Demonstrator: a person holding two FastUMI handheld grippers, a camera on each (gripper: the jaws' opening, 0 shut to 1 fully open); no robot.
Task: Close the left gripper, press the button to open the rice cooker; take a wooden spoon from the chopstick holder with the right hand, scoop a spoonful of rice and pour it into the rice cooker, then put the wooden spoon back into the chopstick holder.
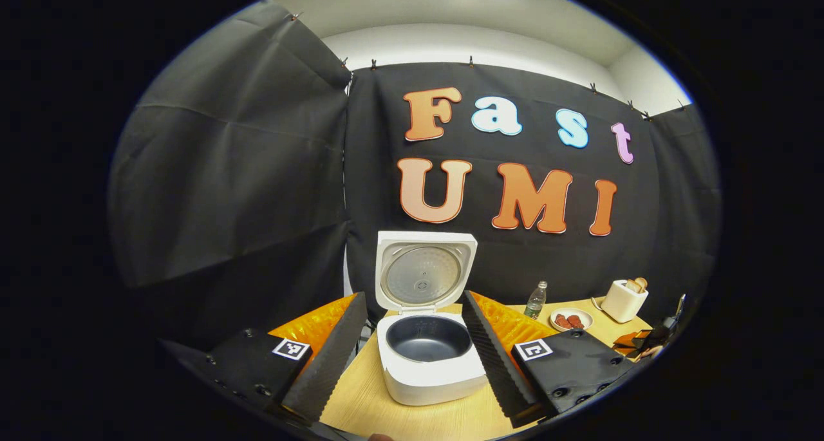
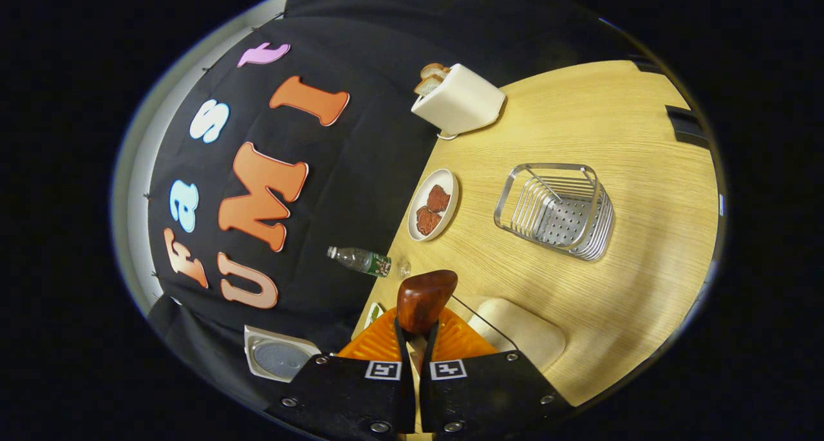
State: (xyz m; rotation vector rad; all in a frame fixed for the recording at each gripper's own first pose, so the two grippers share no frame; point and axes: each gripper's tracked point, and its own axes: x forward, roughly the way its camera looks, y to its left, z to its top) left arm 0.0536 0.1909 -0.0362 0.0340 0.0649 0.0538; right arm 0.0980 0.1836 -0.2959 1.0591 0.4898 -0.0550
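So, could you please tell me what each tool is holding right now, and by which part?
The right tool is shut on the wooden spoon, gripping its handle just below the bowl. The left tool is open and holds nothing.

Open rice cooker [image 1: 430, 357] on table [image 1: 418, 422], lid up, between spread fingers of left gripper [image 1: 415, 364]

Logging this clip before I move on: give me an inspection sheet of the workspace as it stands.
Surface: light wooden table.
Job's things: rice cooker, lid up, pot looks empty; wooden spoon in the right gripper; wire chopstick holder, nothing seen inside.
Clutter: toaster with bread, plate of food, water bottle, pale board.
Grippers: left gripper open, facing the cooker; right shut on the spoon.
Cables: thin line by the board.
Surroundings: black cloth wall.
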